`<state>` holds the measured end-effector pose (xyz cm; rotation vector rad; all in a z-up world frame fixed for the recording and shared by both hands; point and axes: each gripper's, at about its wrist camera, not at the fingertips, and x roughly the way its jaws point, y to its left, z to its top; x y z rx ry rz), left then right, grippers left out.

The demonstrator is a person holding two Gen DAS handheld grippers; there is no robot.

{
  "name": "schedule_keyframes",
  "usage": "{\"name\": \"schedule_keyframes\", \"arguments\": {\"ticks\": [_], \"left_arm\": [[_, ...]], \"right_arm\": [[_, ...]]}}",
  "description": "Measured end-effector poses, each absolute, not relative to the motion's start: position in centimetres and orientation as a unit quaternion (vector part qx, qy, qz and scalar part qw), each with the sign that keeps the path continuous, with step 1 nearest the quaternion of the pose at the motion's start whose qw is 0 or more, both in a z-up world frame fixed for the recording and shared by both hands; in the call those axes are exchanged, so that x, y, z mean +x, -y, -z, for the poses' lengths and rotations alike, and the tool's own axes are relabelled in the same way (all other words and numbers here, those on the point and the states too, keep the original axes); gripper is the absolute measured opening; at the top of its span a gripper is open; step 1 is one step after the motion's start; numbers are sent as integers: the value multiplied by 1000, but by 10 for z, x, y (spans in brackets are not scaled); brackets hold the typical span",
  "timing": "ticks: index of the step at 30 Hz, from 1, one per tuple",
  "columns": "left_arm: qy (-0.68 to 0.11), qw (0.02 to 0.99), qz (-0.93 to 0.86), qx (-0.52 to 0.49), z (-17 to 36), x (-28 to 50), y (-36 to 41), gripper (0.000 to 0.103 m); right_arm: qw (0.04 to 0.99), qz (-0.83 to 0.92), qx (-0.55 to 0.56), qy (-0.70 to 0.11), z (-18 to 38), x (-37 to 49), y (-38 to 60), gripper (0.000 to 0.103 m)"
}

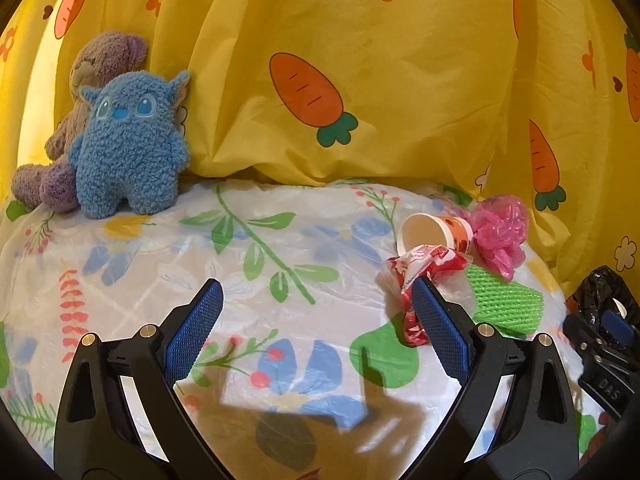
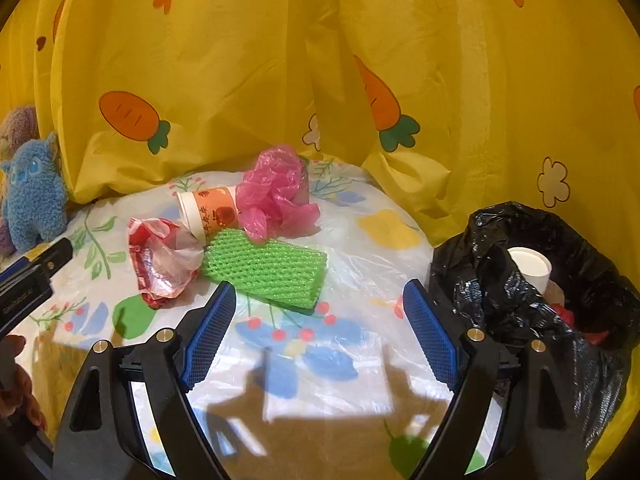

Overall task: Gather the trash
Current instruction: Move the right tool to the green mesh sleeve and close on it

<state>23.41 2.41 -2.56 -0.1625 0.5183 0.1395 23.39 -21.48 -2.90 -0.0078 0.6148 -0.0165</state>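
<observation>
Inside, black trash bag [image 2: 532,280] — white cup [image 2: 530,266], red scrap [image 2: 568,314].

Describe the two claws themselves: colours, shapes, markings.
Both match. The left claw and right claw each have two black, angular plastic arms with teardrop cut-outs and brass-coloured pins at the pivots. The fingers carry flat blue pads with a fine knurled texture. White lettering marks the housing's side, unreadable here.

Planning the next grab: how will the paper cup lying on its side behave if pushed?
The paper cup lies on its side, so it will probably roll in a curve. It looks empty and thin-walled, so likely light and easily crushed. The pink bag against it may block it.
</observation>
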Motion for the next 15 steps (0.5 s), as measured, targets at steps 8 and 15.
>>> {"name": "schedule_keyframes", "arguments": {"ticks": [8, 15], "left_arm": [[-260, 959, -59, -92, 32, 233, -27, 93], [-256, 962, -52, -86, 31, 233, -23, 93]], "right_arm": [[938, 15, 0, -346, 51, 279, 208, 78], [923, 4, 18, -383, 61, 306, 211, 61]]}}
